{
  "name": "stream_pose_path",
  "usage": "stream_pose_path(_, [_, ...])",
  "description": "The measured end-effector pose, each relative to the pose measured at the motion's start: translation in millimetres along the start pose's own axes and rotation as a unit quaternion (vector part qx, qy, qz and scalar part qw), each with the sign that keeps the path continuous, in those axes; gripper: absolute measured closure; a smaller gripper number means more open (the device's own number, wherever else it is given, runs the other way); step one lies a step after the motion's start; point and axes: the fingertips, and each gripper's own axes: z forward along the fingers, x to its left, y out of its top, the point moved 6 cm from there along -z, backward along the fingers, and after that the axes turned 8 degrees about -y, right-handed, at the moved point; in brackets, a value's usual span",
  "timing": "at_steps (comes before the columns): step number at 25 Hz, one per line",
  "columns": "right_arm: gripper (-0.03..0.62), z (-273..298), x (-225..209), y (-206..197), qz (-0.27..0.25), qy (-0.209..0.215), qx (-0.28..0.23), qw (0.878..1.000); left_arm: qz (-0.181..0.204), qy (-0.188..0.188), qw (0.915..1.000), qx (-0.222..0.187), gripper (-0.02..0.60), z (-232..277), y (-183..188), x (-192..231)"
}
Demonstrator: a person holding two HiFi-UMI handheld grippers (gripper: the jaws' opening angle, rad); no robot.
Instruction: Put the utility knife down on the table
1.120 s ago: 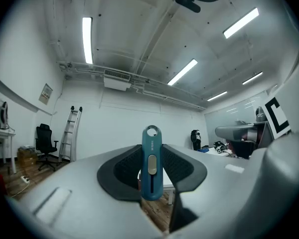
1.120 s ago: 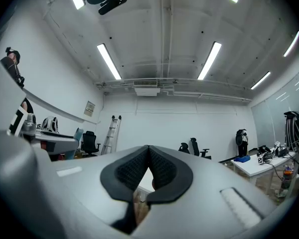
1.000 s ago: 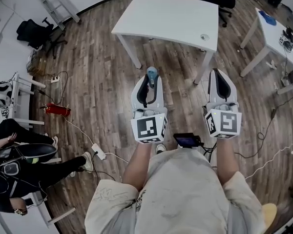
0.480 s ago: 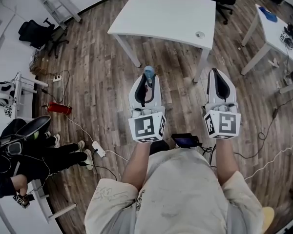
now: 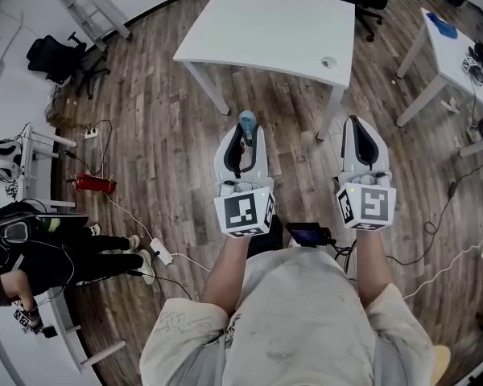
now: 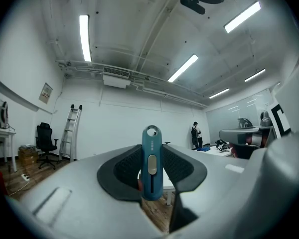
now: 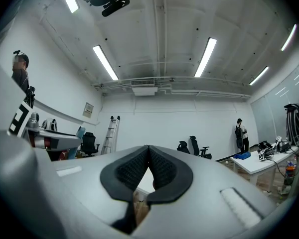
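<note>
Grips the blue utility knife [image 6: 151, 163] between the left gripper's [image 5: 246, 132] part-open jaws at centre frame, with the right gripper's [image 7: 148, 151] jaws touching, empty.

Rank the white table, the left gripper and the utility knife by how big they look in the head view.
1. white table, clearly largest
2. left gripper, enlarged by nearness to the camera
3. utility knife, only its blue end visible
</note>
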Motion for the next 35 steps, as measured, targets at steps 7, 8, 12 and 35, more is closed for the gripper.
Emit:
stream_pose_path(7, [0.588, 137, 67, -11, -0.003, -0.009, -0.002, 1.0, -0.003, -0.008, 1.0, -0.002, 0.434, 87, -10, 126])
stream_pose_path(8, [0.588, 162, 82, -17, -0.003, -0.01, -0.001, 1.0, -0.004, -0.009, 0.9999, -0.001, 0.434, 103, -15, 151])
stream_pose_path(12, [0.588, 273, 147, -29, -0.01, -0.01, 0.004, 1.0, -0.01, -0.013, 0.9999, -0.001, 0.434, 169, -22, 261])
stream_pose_path(35, [0.588, 819, 563, -44, -0.015, -0.031, 0.002, 0.999, -0.018, -0.034, 0.9991, -0.018, 0.434, 442, -13, 894])
